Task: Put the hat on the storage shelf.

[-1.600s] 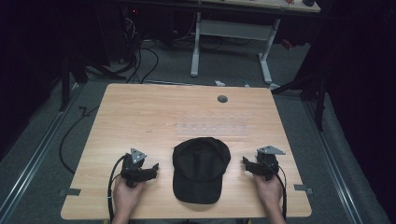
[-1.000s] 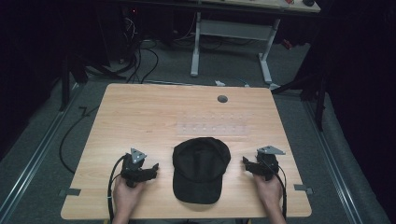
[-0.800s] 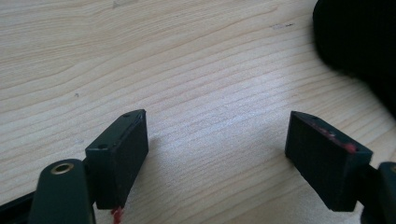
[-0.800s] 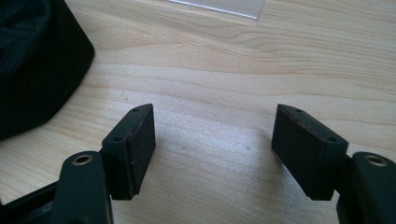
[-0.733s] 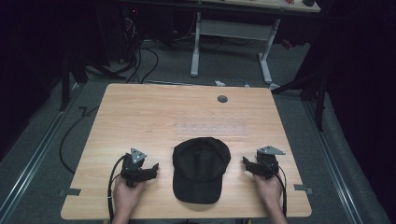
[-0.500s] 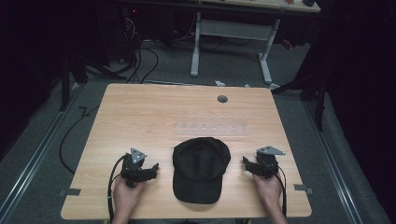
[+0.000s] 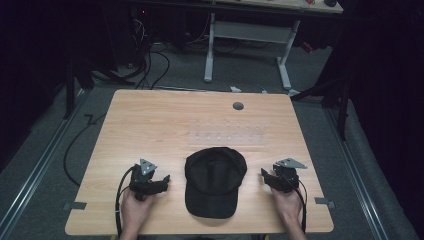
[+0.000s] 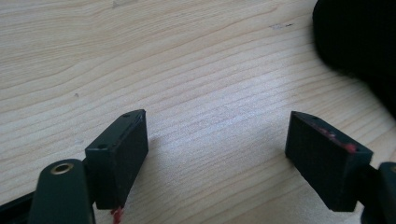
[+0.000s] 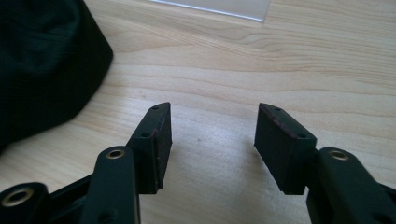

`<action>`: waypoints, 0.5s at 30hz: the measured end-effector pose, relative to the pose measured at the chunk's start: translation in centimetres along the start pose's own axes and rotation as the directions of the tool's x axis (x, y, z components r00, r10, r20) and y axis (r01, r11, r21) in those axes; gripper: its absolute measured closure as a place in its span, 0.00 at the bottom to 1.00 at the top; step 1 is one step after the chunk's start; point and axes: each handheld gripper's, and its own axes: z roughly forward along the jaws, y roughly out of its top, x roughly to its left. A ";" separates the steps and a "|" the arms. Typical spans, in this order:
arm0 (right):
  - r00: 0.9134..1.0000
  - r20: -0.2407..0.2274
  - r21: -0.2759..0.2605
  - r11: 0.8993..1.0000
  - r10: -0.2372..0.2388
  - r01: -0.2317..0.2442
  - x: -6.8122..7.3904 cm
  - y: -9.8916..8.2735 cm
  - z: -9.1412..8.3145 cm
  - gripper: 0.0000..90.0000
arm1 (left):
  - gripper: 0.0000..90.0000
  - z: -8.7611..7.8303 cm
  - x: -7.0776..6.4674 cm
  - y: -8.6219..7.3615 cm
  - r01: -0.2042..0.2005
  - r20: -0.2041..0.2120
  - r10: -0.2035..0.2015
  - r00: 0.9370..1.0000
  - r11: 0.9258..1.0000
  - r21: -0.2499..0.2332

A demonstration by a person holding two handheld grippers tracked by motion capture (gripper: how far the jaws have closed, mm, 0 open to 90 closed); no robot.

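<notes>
Right gripper (image 9: pixel 210 135) jaws just closing, nothing between; left gripper (image 8: pixel 217 154) wide apart, empty. High view shows whole black cap (image 7: pixel 214 180), clear sheet (image 7: pixel 227 136).

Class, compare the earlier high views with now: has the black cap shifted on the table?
No. The black cap lies at the same spot just below the clear sheet, between both grippers.

we see a pale wooden bench (image 7: pixel 150 125) with fine grain and a smooth matt finish. the black cloth cap (image 7: pixel 214 180) looks soft, woven and matt. a clear glossy plastic sheet (image 7: pixel 229 138) lies flat on the wood.
</notes>
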 end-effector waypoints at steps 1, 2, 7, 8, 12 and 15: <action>1.000 -0.009 -0.007 1.000 0.003 -0.003 0.0 -0.1 -0.2 0.53 | 0.24 0.0 0.0 0.0 0.000 0.000 0.000 1.000 1.000 0.000; 1.000 -0.009 -0.007 1.000 0.003 -0.003 0.0 -0.1 -0.2 0.53 | 0.24 0.0 0.0 0.0 0.000 0.000 0.000 1.000 1.000 0.000; 0.998 -0.054 -0.073 0.997 0.027 -0.031 0.7 -0.2 -2.0 0.51 | 0.24 0.0 0.0 0.0 -0.001 0.001 0.001 1.000 1.000 0.001; 0.998 -0.060 -0.085 0.996 0.011 -0.016 0.9 -0.2 -2.2 0.51 | 0.23 0.0 0.0 0.0 -0.001 0.001 0.001 1.000 1.000 0.001; 0.996 -0.093 -0.100 0.995 0.000 -0.009 1.5 -0.1 -2.9 0.52 | 0.23 0.0 0.0 0.0 -0.001 0.001 0.001 1.000 1.000 0.001; 0.991 -0.128 -0.136 0.991 -0.028 0.010 2.6 0.1 -3.7 0.52 | 0.23 0.0 0.0 0.0 -0.001 0.001 0.001 1.000 1.000 0.001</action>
